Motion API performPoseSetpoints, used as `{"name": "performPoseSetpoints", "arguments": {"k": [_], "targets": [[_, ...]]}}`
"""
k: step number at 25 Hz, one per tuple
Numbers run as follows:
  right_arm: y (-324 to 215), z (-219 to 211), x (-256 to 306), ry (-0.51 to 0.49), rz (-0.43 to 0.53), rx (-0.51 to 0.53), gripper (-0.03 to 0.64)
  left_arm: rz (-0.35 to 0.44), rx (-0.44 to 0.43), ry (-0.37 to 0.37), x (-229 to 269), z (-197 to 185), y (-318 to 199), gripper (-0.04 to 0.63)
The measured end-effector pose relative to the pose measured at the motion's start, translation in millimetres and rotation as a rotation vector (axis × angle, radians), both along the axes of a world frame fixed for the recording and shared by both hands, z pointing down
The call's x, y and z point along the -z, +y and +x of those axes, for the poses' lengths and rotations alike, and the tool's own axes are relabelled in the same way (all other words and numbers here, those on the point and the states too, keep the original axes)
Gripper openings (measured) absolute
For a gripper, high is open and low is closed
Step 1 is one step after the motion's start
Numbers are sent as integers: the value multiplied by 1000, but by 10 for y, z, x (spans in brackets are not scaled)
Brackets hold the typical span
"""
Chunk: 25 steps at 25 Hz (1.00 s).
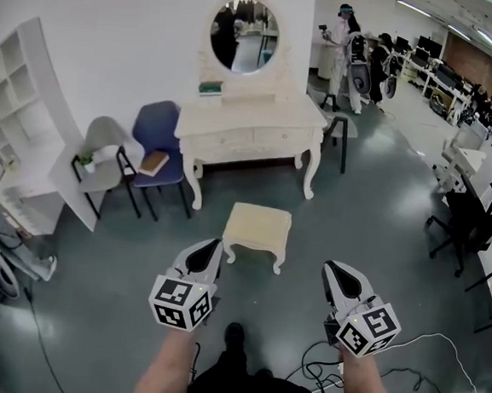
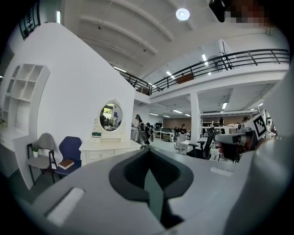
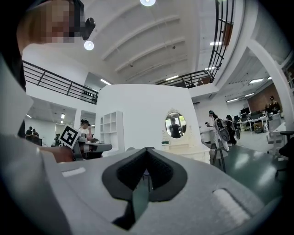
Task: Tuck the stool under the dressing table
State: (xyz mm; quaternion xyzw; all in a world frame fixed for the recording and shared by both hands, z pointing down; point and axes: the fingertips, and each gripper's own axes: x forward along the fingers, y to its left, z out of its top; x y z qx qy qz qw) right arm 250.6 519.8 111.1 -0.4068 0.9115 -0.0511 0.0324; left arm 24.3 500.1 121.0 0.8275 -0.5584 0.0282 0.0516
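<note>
A cream stool (image 1: 258,228) with curved legs stands on the green floor in front of the cream dressing table (image 1: 250,129), apart from it. The table carries an oval mirror (image 1: 244,35). My left gripper (image 1: 213,247) hangs just left of the stool's near corner, shut and holding nothing. To the right, my right gripper (image 1: 335,268) is shut and empty too, a little nearer than the stool. In the left gripper view the dressing table (image 2: 109,148) shows beyond the closed left gripper (image 2: 148,150). The right gripper view shows the table (image 3: 187,150) past the closed right gripper (image 3: 147,150).
A blue chair (image 1: 157,154) and a grey chair (image 1: 104,158) stand left of the table, beside a white shelf unit (image 1: 18,111). Black office chairs (image 1: 471,220) sit at the right. Cables (image 1: 321,369) lie on the floor near my feet. People stand at the back (image 1: 349,51).
</note>
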Motion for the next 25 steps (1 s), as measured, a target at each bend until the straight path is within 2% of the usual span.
{"name": "performPoseSetpoints", "arguments": {"k": [8, 17, 25], "targets": [[-620, -198, -61, 31, -31, -27, 5, -2, -46, 15, -94, -190, -718, 20], [-1458, -717, -83, 66, -80, -14, 5, -5, -94, 24, -142, -473, -1659, 20], [-1874, -978, -120, 81, -106, -43, 5, -14, -120, 36, -158, -777, -2088, 20]]}}
